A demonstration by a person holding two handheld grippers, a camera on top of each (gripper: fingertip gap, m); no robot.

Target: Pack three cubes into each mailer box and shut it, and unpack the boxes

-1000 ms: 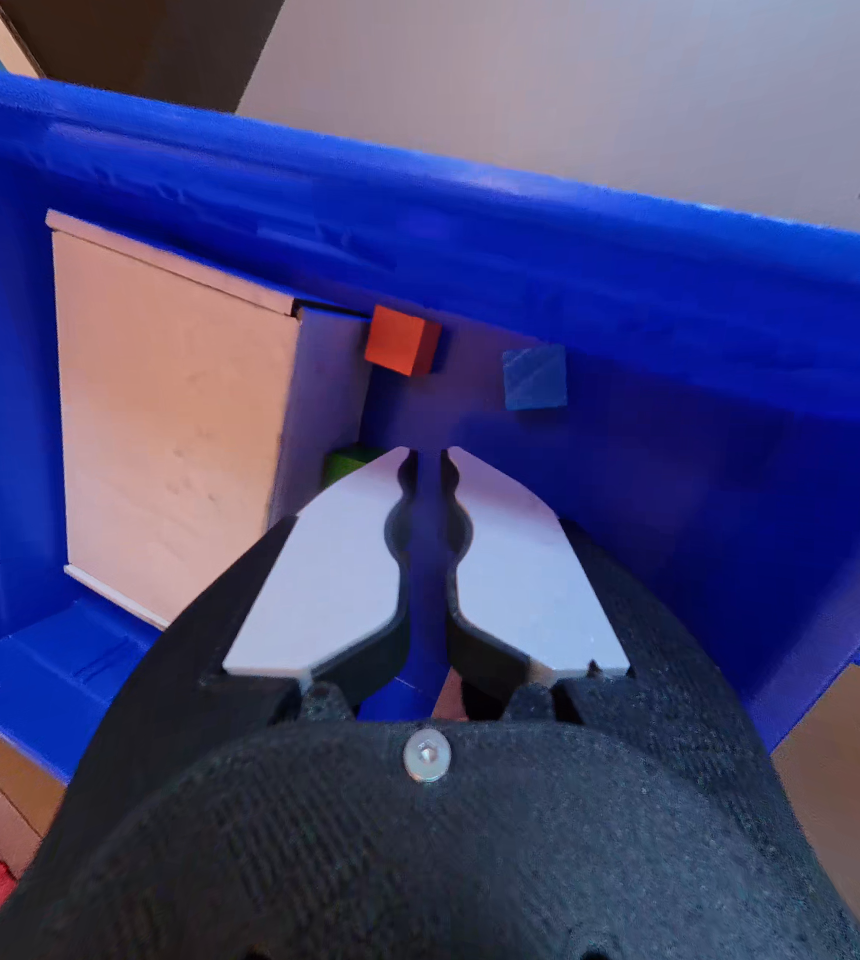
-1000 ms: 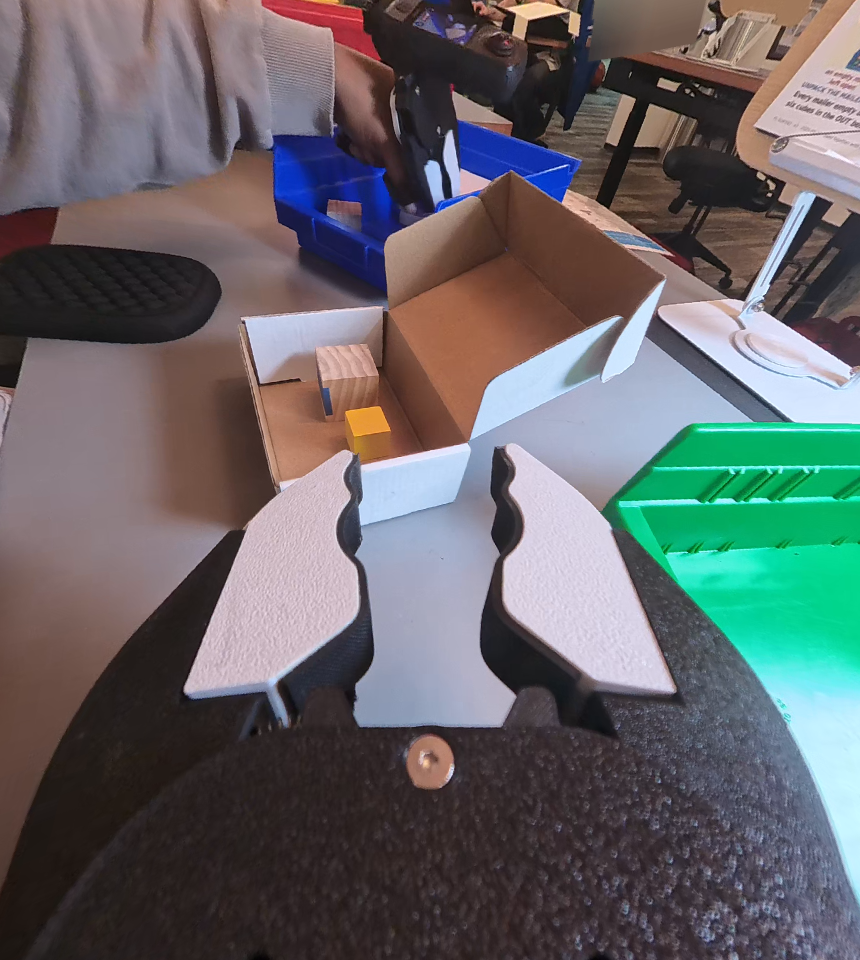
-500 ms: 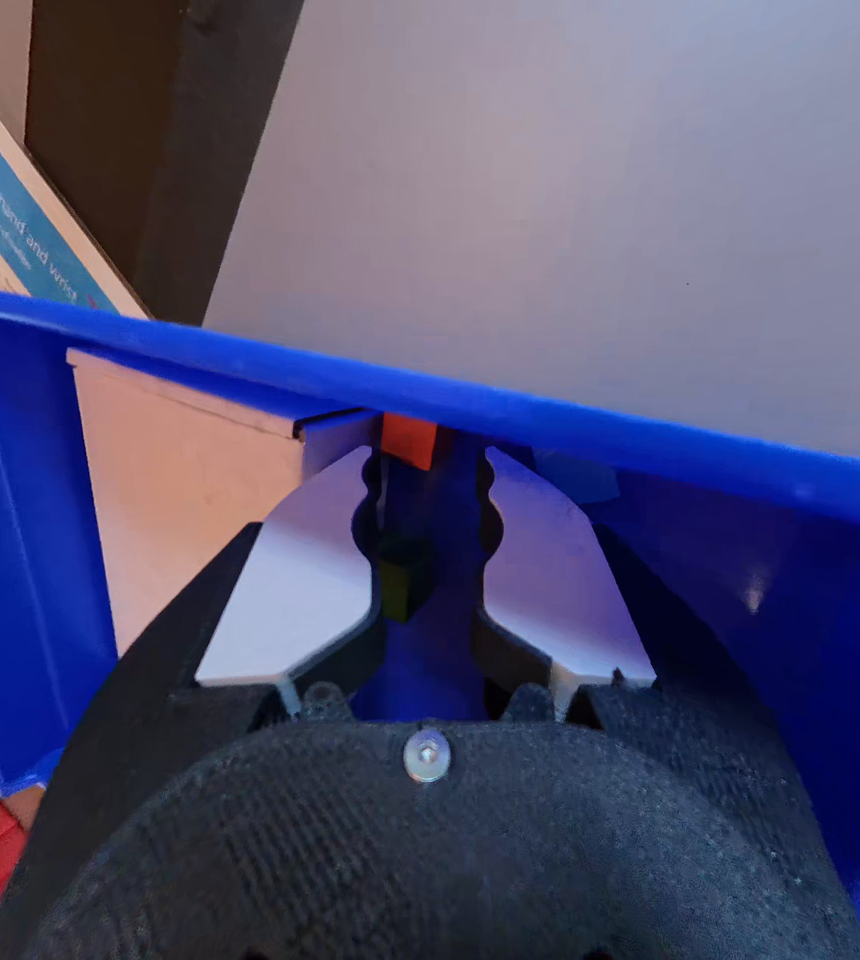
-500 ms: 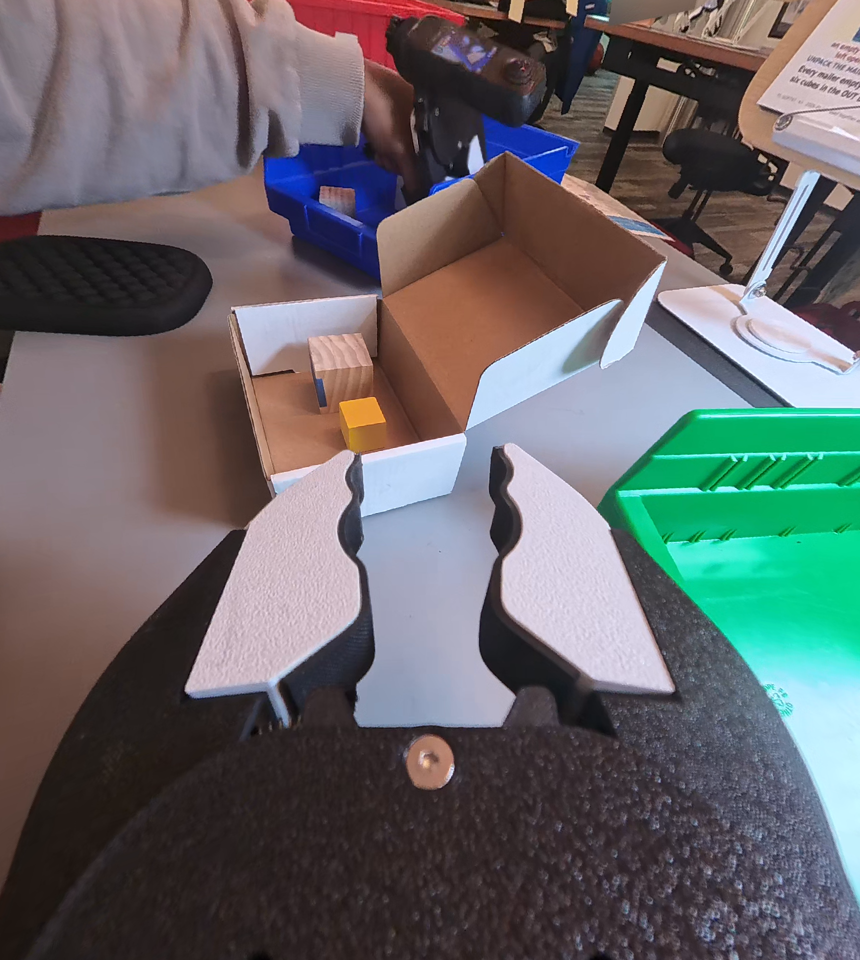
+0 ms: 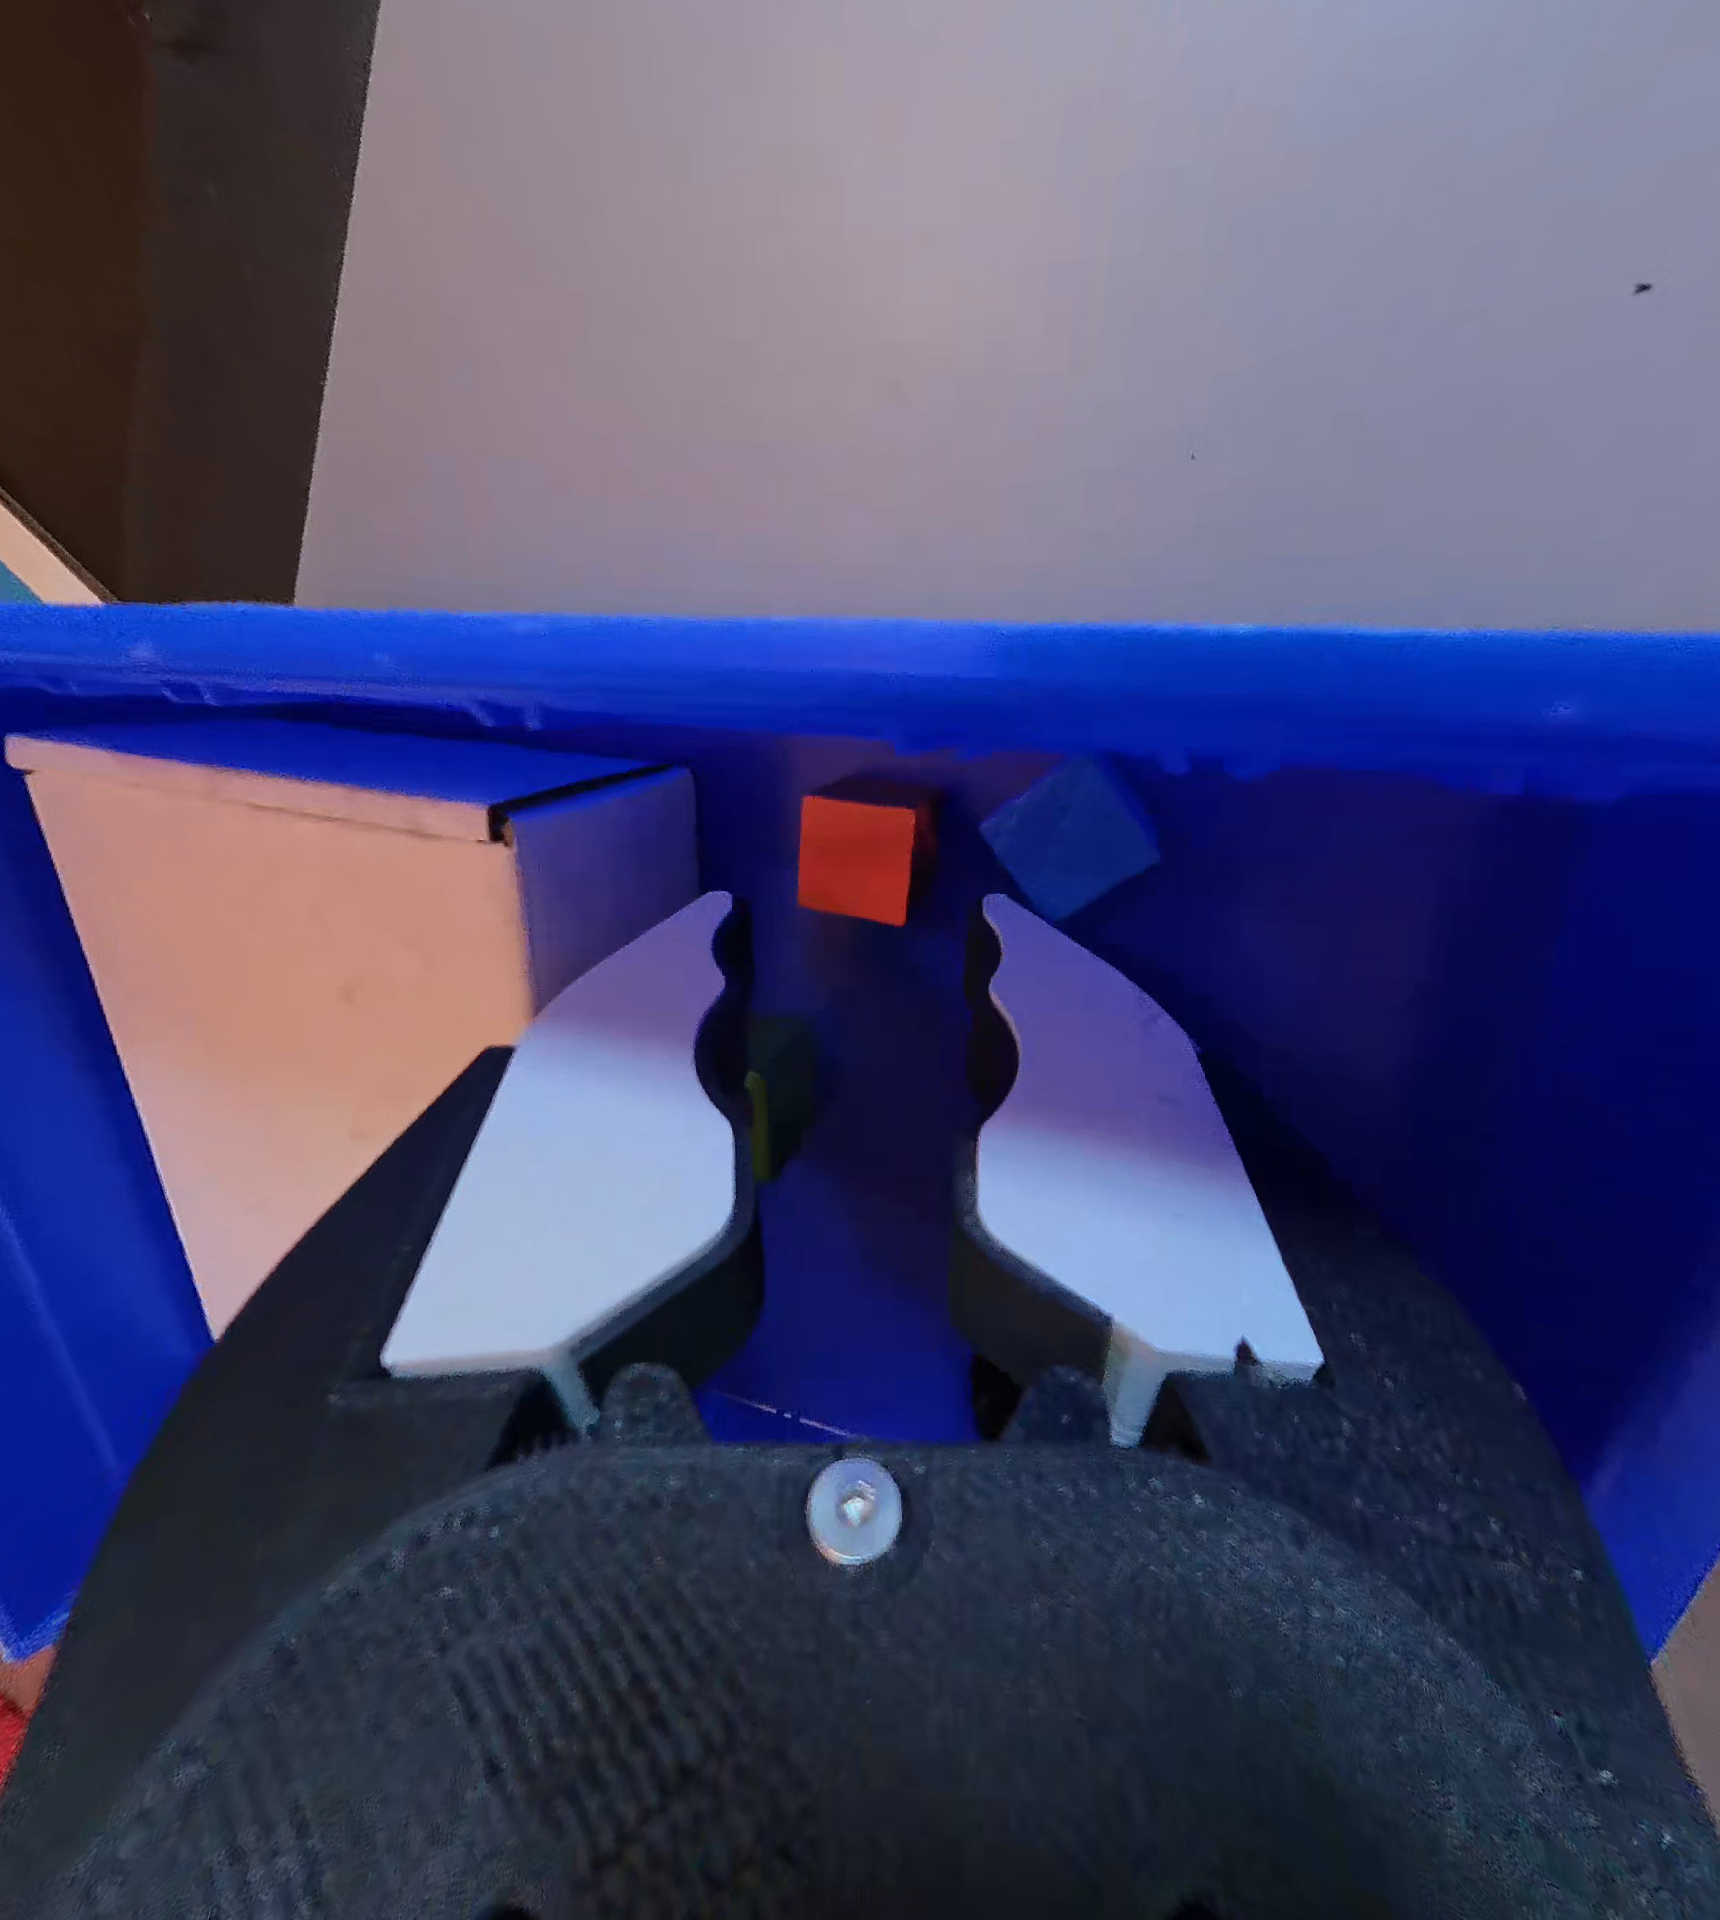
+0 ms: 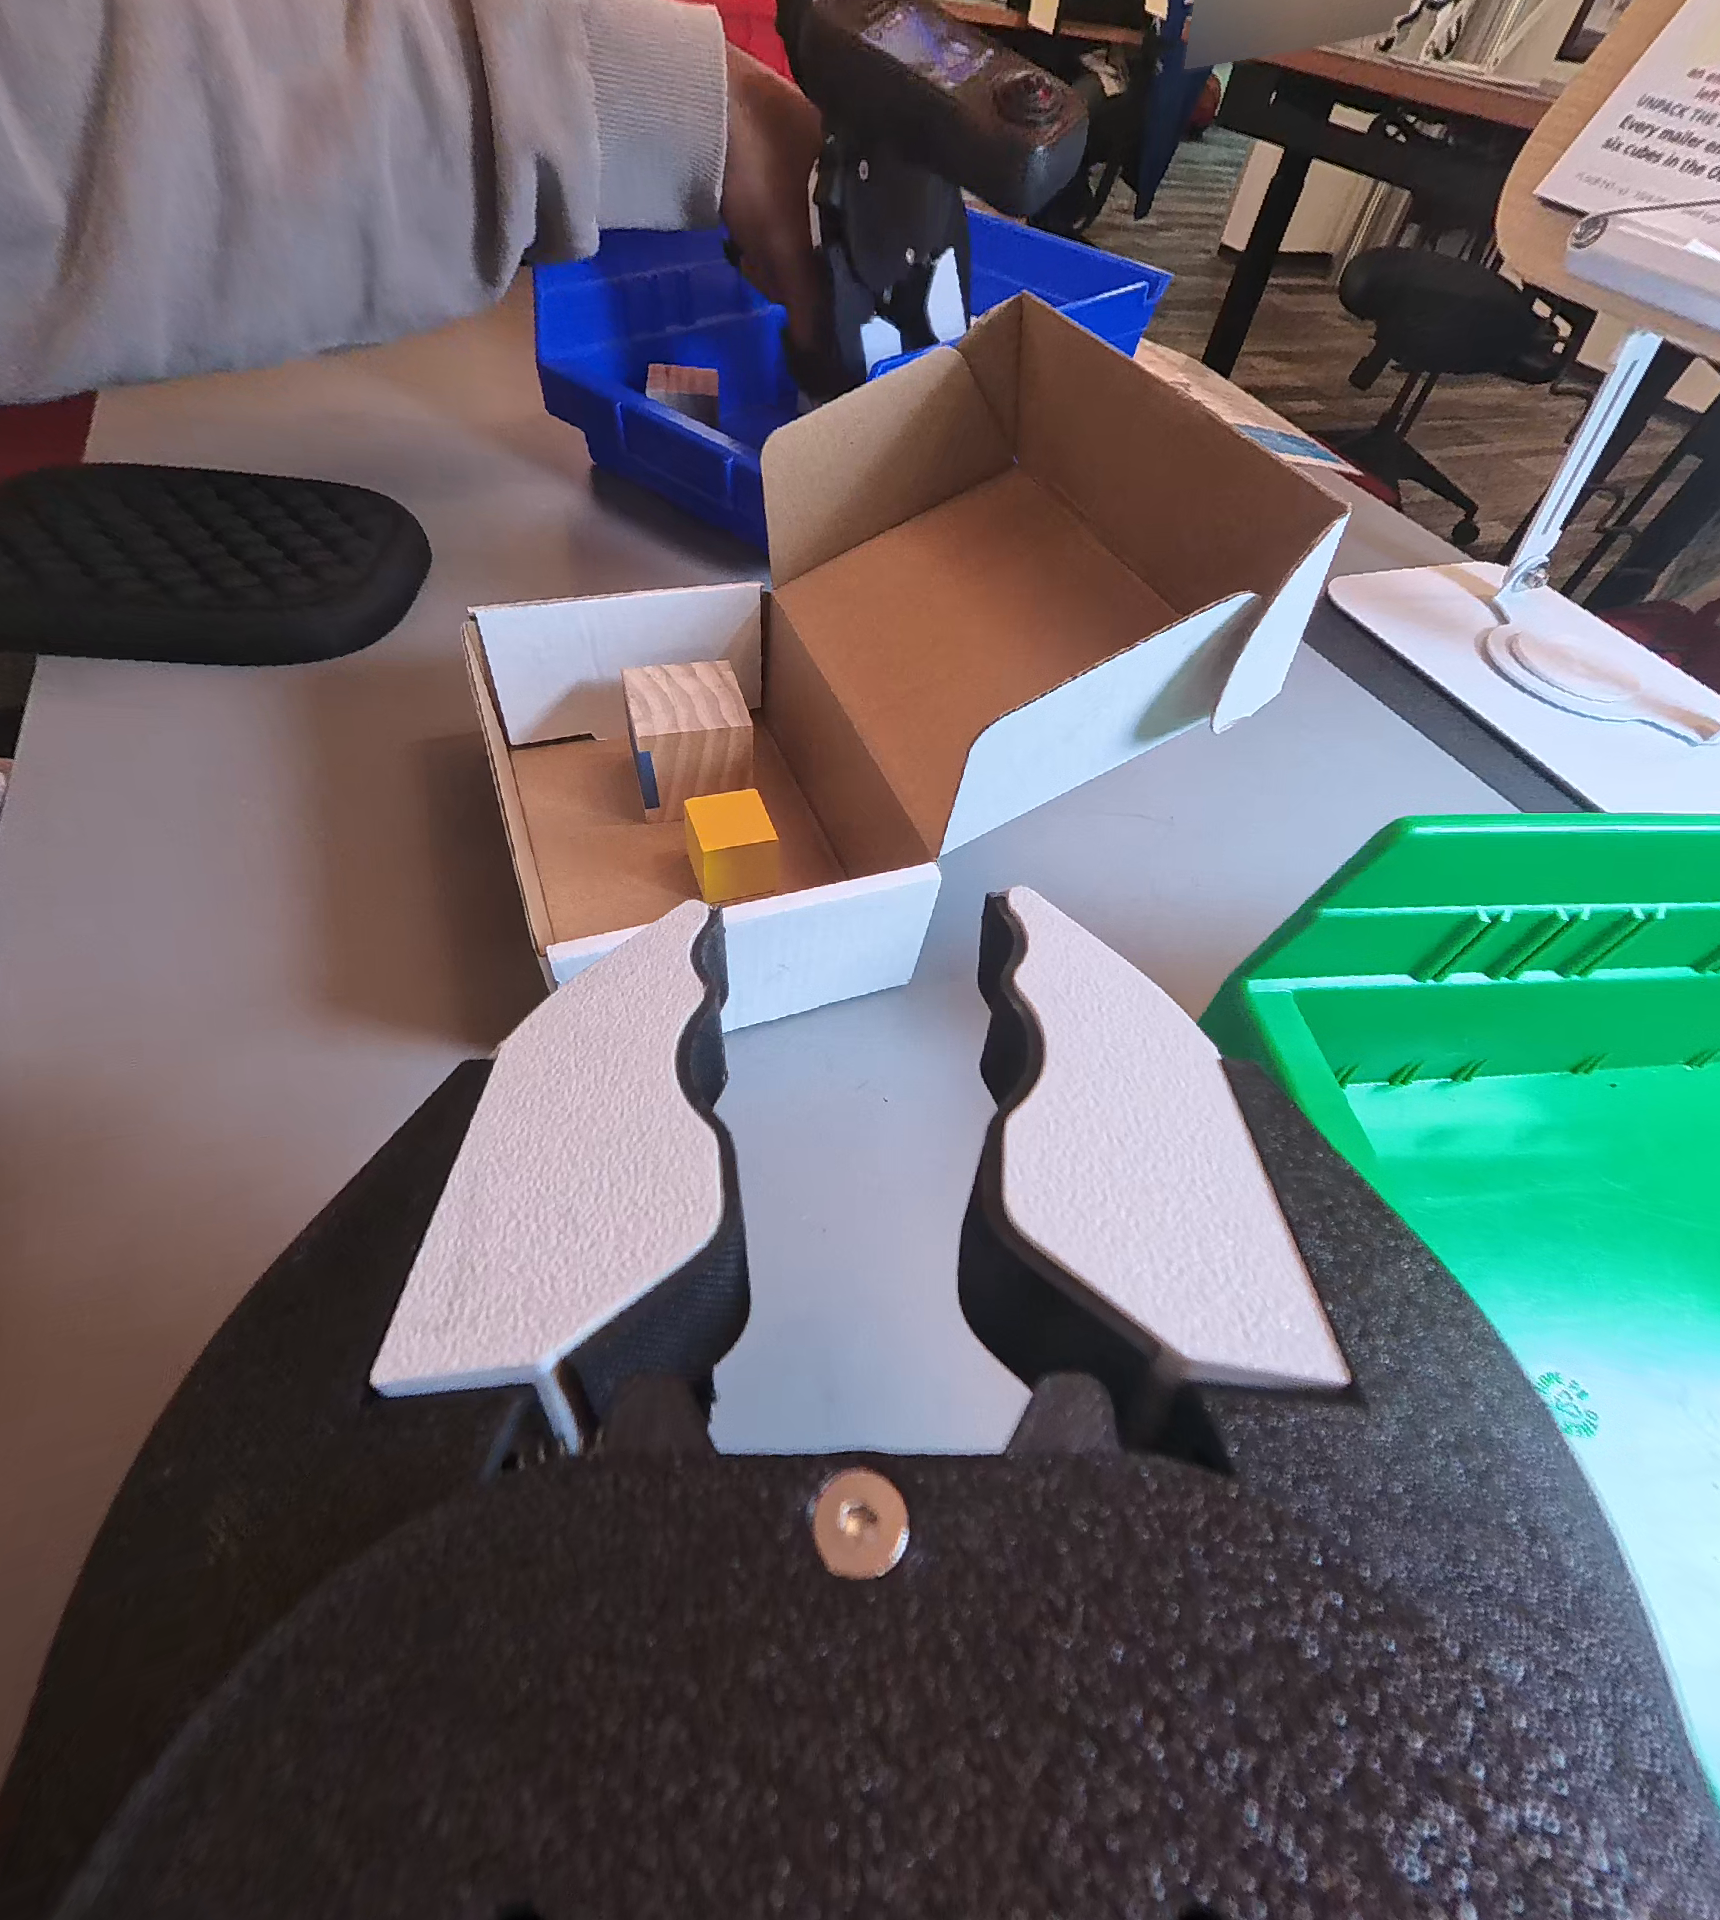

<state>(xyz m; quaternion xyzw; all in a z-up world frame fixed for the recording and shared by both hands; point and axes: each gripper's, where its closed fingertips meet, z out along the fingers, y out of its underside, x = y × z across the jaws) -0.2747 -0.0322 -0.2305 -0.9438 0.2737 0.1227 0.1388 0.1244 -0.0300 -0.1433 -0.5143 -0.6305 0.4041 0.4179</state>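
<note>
My left gripper (image 5: 856, 914) is open inside the blue bin (image 5: 939, 665). A red cube (image 5: 856, 857) lies just past its fingertips, a blue cube (image 5: 1069, 847) to the right of that. A dark green cube (image 5: 778, 1091) sits between the jaws against the left finger. A large wooden block (image 5: 284, 997) fills the bin's left side. My right gripper (image 6: 851, 914) is open and empty above the table, just in front of the open mailer box (image 6: 835, 925). The box holds a wooden cube (image 6: 695, 732) and a yellow cube (image 6: 731, 842). The left gripper also shows in the right wrist view (image 6: 897, 301), down in the blue bin (image 6: 648, 405).
A green bin (image 6: 1562, 1091) stands at the right, close to my right gripper. A black padded rest (image 6: 160, 561) lies at the left. A white stand base (image 6: 1583, 675) is at the far right. A person's sleeve (image 6: 264, 156) reaches over the table. My right fingertips sit around 40 centimeters from my left ones. My left gripper is the nearer one to the large wooden block (image 5: 284, 997): about 8 centimeters, against 50 centimeters.
My left gripper went deeper into the blue bin and opened from nearly shut; the red cube now sits just ahead of its tips. My right gripper stayed nearly still and open.
</note>
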